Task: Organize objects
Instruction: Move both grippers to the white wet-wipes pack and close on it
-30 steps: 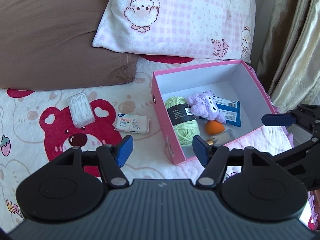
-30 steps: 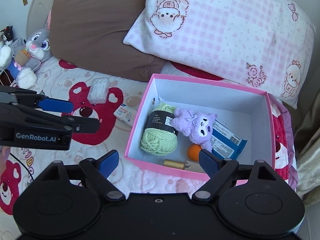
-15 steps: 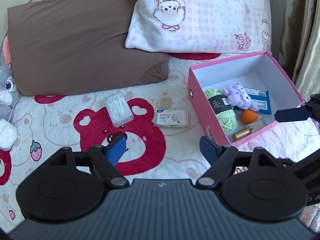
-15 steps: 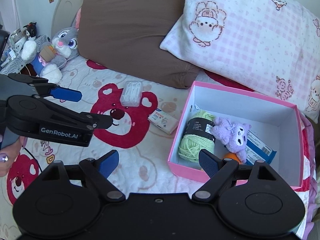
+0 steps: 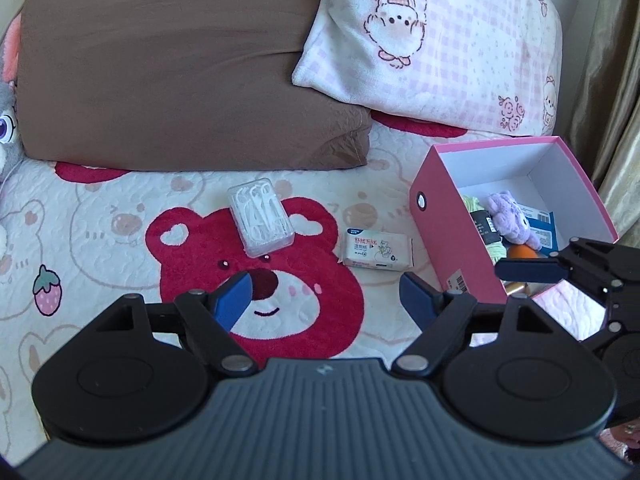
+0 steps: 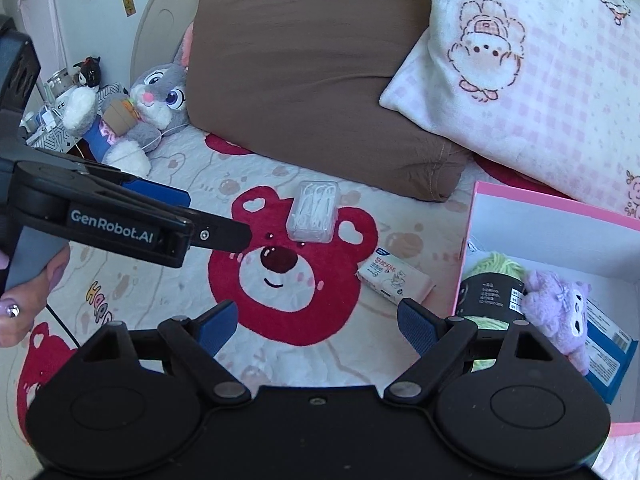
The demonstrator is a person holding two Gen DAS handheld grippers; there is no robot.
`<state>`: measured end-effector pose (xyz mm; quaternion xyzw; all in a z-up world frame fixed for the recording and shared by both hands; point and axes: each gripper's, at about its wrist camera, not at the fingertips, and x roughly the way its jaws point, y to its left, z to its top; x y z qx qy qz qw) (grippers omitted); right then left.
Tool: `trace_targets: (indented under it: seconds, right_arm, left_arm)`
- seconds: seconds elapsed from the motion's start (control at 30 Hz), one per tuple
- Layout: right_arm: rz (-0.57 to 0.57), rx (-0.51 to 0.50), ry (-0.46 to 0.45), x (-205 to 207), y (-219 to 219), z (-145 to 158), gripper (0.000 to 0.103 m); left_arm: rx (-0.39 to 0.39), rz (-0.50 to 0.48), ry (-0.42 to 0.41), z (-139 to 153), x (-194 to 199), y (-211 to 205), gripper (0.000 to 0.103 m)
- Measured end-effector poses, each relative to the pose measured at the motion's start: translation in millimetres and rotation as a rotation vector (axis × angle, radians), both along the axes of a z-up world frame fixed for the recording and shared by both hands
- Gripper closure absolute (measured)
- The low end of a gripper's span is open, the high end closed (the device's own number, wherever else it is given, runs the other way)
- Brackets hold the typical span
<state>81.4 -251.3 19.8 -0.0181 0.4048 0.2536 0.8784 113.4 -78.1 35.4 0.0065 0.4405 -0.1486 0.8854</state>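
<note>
A clear box of floss picks lies on the red bear print of the bedspread. A small tissue pack lies to its right, beside a pink box. The box holds green yarn, a purple plush, a blue packet and an orange ball. My left gripper is open and empty, just short of the floss box and tissue pack. My right gripper is open and empty over the bear print, left of the box.
A brown pillow and a pink checked pillow lie behind the objects. A grey rabbit plush sits at the far left. A curtain hangs to the right of the box.
Both grippers have swung left, away from the pink box and toward the floss box and tissue pack. Both stay open and empty.
</note>
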Motion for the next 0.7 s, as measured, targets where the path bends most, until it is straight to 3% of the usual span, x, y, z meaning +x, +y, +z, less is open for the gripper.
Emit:
trace_targets:
  seconds: [0.17,0.37,0.47,0.6,0.7]
  right_arm:
    - [-0.043,0.044,-0.027,11,20,-23,0.013]
    - [-0.184,0.05,-0.075,18,32,-66,0.014]
    - [-0.244,0.02,-0.102,22,37,-87,0.014]
    - [-0.397,0.013,-0.126,24,44,-115,0.014]
    - [-0.448,0.011,-0.109,26,50,-135,0.014]
  left_arm:
    - [-0.08,-0.038,-0.007,-22,13,10,0.023]
    - [-0.089,-0.123,-0.027,-55,31,2,0.025]
    - [-0.11,-0.139,0.006,-76,44,0,0.026]
    - [-0.165,-0.18,0.025,-100,57,-4,0.034]
    - [-0.196,-0.202,0.033,-111,67,-9,0.042]
